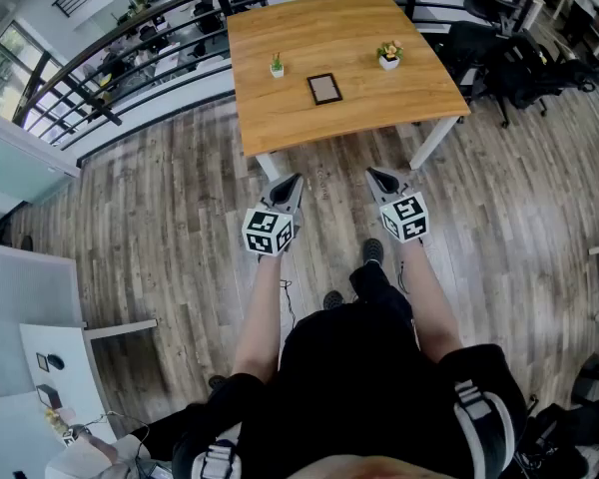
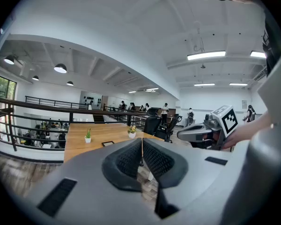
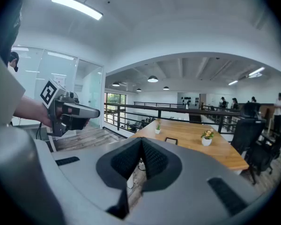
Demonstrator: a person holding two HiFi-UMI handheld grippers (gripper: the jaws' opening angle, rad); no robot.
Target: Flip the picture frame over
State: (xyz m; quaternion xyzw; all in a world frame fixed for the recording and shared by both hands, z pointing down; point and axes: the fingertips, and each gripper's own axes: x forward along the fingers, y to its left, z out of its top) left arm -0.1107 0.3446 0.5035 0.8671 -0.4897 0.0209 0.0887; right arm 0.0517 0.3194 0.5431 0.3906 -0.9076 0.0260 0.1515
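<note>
We hold the left gripper [image 1: 289, 190] and right gripper [image 1: 380, 182] closed and empty; the picture frame [image 1: 324, 89] lies on the table [image 1: 280, 118] at upper center.

I noted bright, even light from long white ceiling strip lamps [image 2: 206, 55] and a tall glass window [image 3: 113, 99]. Shadows were soft. Fisheye bending was strong at all edges, and both gripper views had dark corners.

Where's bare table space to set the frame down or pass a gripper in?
The table is mostly bare: a wide strip between the frame and the near edge, plus the far half beyond the green plant and flowering plant. Tightest is the row those three make, though gaps remain between them.
</note>
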